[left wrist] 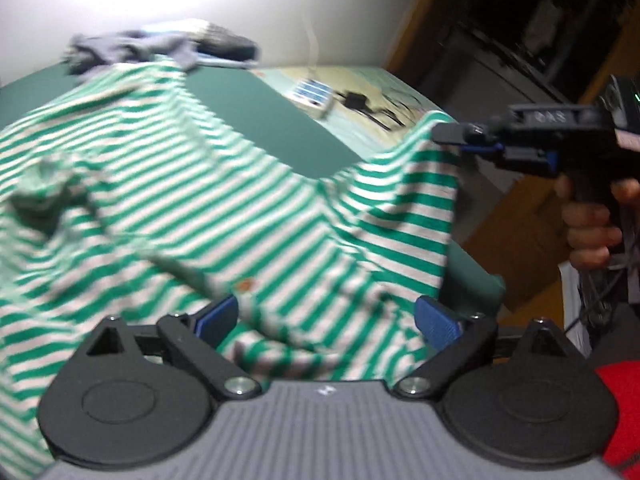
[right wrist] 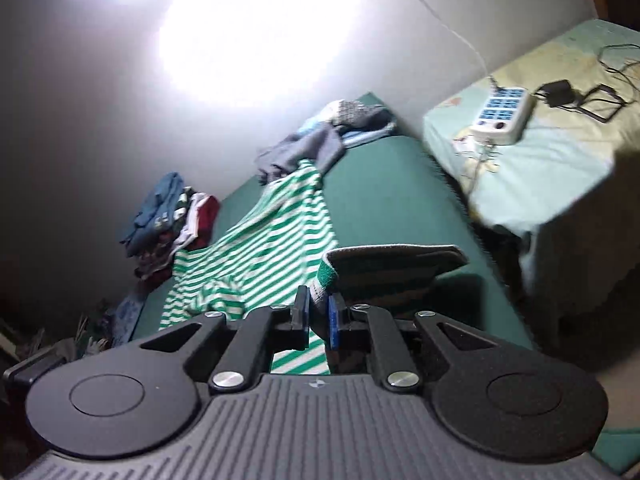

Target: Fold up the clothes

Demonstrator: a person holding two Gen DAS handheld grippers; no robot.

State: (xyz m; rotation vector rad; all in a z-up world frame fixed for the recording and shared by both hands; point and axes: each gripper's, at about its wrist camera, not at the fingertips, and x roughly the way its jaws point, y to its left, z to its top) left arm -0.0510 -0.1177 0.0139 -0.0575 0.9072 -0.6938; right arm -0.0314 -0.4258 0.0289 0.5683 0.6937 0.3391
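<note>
A green-and-white striped shirt [left wrist: 208, 200] lies spread over the dark green surface [left wrist: 256, 116]; it also shows in the right wrist view [right wrist: 260, 248]. My left gripper [left wrist: 326, 320] is open just above the shirt's near part, with fabric bunched between its blue pads [left wrist: 434, 322]. My right gripper [right wrist: 319, 316] is shut on a corner of the striped shirt [right wrist: 328, 276] and holds it lifted off the surface; it shows in the left wrist view [left wrist: 448, 134] at the right, pinching the raised corner.
A grey garment [right wrist: 304, 152] lies crumpled at the far end of the green surface [right wrist: 384, 200]. A pile of clothes [right wrist: 168, 224] sits by the wall on the left. A white power strip [right wrist: 502, 116] with cables lies on a light bedsheet to the right.
</note>
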